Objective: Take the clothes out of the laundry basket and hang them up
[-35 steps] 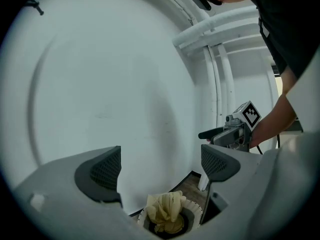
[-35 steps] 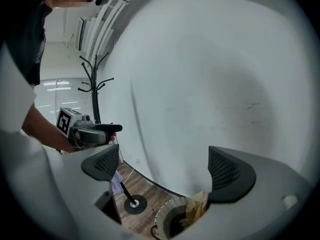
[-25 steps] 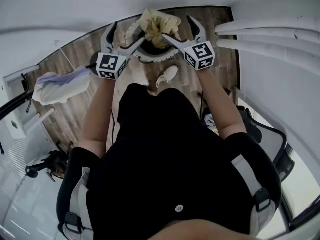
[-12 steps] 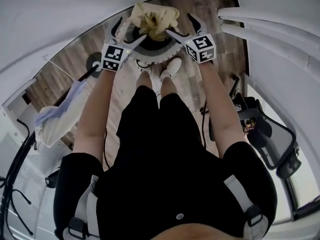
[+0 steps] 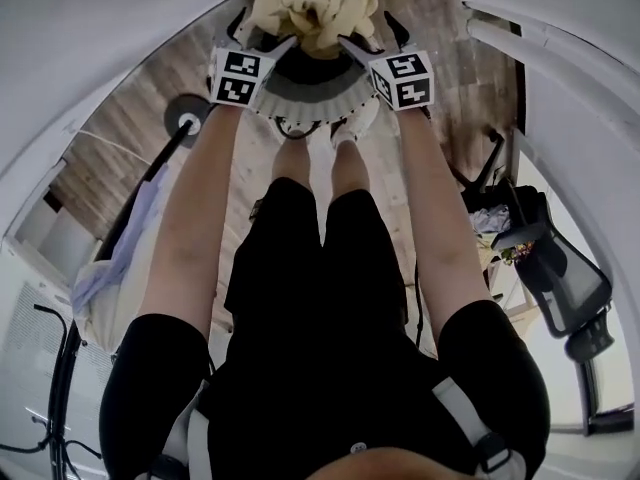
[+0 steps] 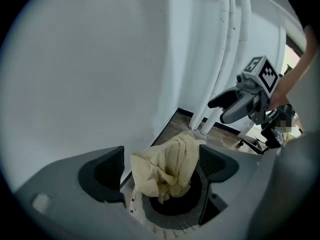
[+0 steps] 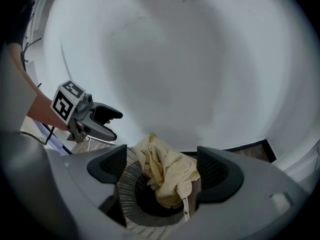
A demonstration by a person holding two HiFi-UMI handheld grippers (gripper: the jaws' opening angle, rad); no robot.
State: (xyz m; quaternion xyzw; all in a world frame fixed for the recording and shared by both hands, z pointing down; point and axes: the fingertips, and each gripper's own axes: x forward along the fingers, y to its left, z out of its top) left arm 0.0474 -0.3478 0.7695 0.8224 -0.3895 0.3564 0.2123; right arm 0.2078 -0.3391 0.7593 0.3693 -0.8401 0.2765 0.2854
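A round perforated laundry basket (image 5: 312, 86) stands on the wood floor by the person's feet. A pale yellow garment (image 5: 312, 10) is heaped over its far rim, partly hanging inside. My left gripper (image 5: 262, 36) hovers at the basket's left side and my right gripper (image 5: 368, 34) at its right, both pointing down at it. In the left gripper view the garment (image 6: 167, 166) shows between the wide jaws of the left gripper (image 6: 162, 168), untouched. The right gripper (image 7: 162, 170) has just been closing a little; the garment (image 7: 167, 176) lies between its jaws without pad contact.
White rack tubes (image 5: 560, 28) run along the right by the wall. A light garment (image 5: 110, 268) hangs on a stand at the left. An office chair (image 5: 560, 283) stands at the right. The person's white shoes (image 5: 352, 126) are just before the basket.
Both grippers have come down closer to the basket, and the view has tilted further downward. The yellow garment has not been moved.
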